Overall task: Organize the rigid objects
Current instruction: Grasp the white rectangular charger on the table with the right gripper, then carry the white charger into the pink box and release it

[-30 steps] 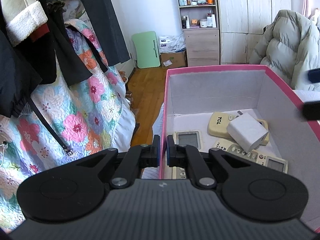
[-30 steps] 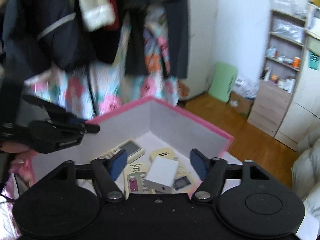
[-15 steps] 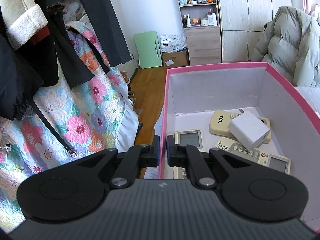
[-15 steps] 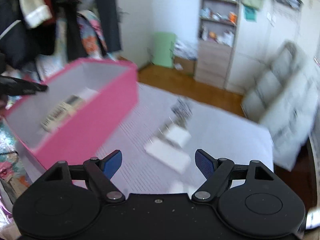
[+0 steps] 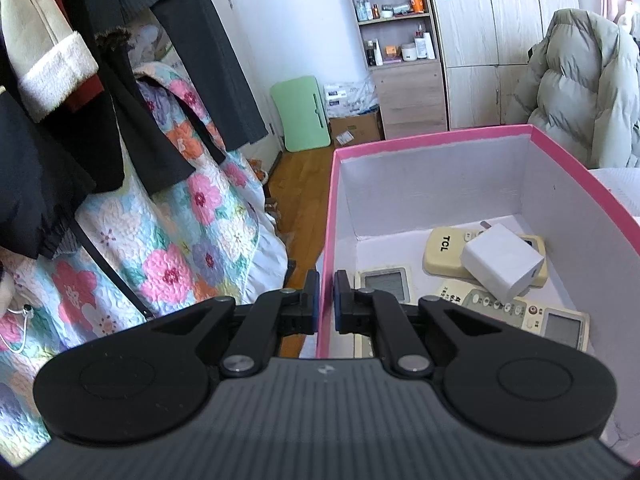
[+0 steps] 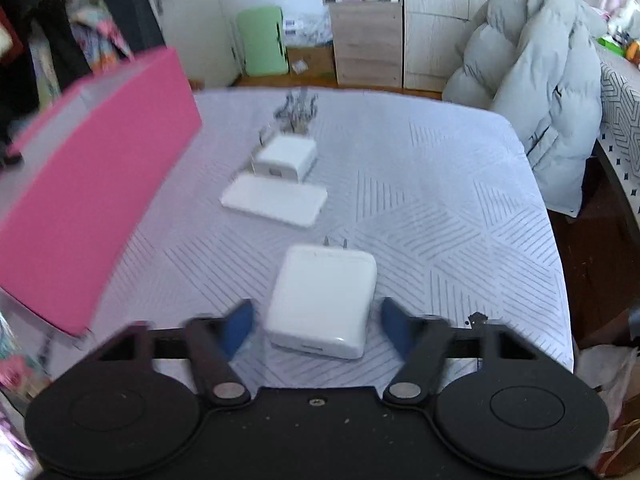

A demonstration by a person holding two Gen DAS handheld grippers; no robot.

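My left gripper [image 5: 326, 300] is shut on the near wall of the pink box [image 5: 440, 136], one finger inside and one outside. In the box lie a white charger [image 5: 502, 266], a cream TCL remote [image 5: 442, 254] and two more remotes [image 5: 520, 312]. My right gripper [image 6: 316, 316] points down at the bed, and its jaws are closing around another white charger [image 6: 324, 300]. A thin gap still shows on each side of that charger. Farther off lie a third charger [image 6: 286, 158] and a flat white slab [image 6: 274, 200]. The pink box [image 6: 92, 184] is at the left.
A patterned white bed cover [image 6: 440, 200] carries the loose items, with a dark tangled object [image 6: 298, 112] at its far side. A grey puffer jacket [image 6: 532, 100] hangs at the right. Hanging clothes [image 5: 100, 80] and a floral quilt [image 5: 168, 240] lie to the left of the box.
My right gripper swung away from above the box, sank towards the bed and now straddles a white charger with narrower jaws. The left gripper kept its hold on the box wall.
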